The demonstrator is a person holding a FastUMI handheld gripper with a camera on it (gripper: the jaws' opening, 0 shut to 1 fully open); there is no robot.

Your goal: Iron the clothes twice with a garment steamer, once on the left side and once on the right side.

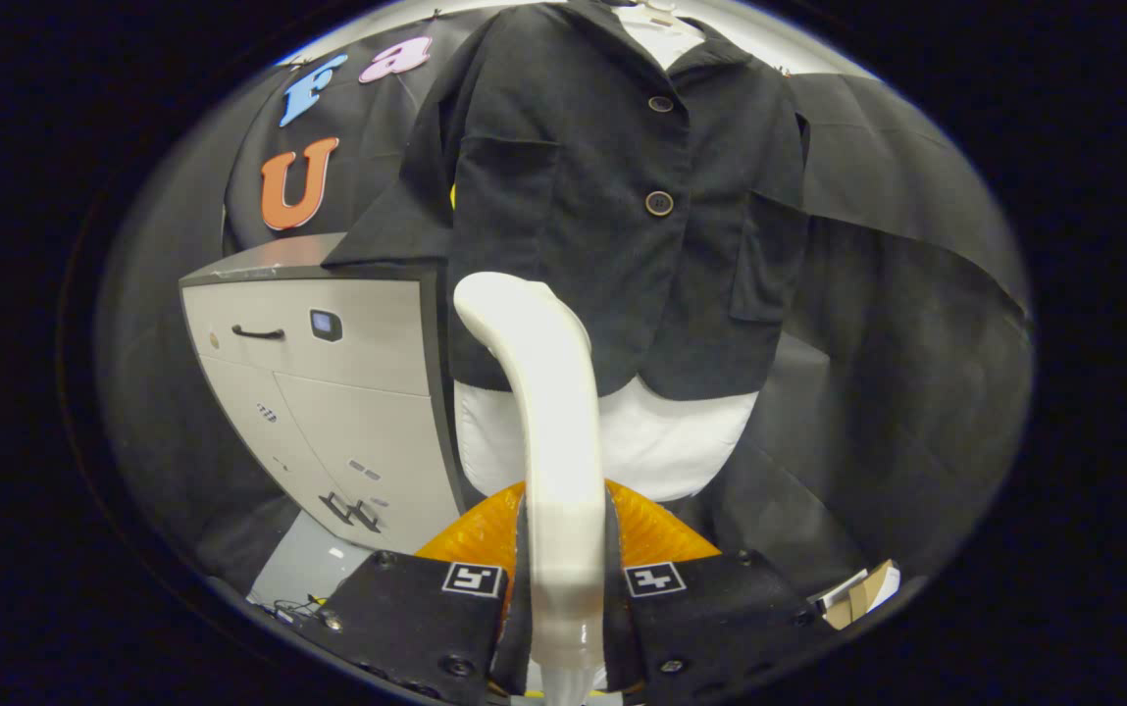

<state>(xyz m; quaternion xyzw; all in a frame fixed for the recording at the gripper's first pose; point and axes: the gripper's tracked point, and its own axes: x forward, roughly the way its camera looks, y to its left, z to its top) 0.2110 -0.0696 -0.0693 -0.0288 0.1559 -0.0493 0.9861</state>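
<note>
over on the left of the frame there's a pale cabinet [328, 392] with a dark top edge, a dark handle [258, 333] on its upper drawer and a small dark square panel [326, 325] just beside it, more door panels running down below. it stands against the black booth cloth [906, 324].

moving to the centre, and here's the garment steamer [553, 441], a cream, curved handle rising from the bottom of the frame and bending over toward the upper left, its rounded head sitting right in front of the lower left part of the jacket. whether the head touches the fabric, can't tell. the hand-held gripper [566, 588] is clamped on that handle, one finger pressed to each side of it, low in the centre of the frame, each finger carrying a small square marker. behind the fingers and handle, an orange ribbed piece [656, 529] fans out.

centre to upper right, the black jacket [612, 216] hangs upright, two brown buttons [659, 203] down its front, a patch pocket on either side, short sleeves spread out. a white garment [661, 441] shows under its hem and again at the collar at the top of the frame.

far right, the booth cloth drapes in folds, and at the lower right a bit of cardboard [862, 593] lies near the gripper's right side.
</note>
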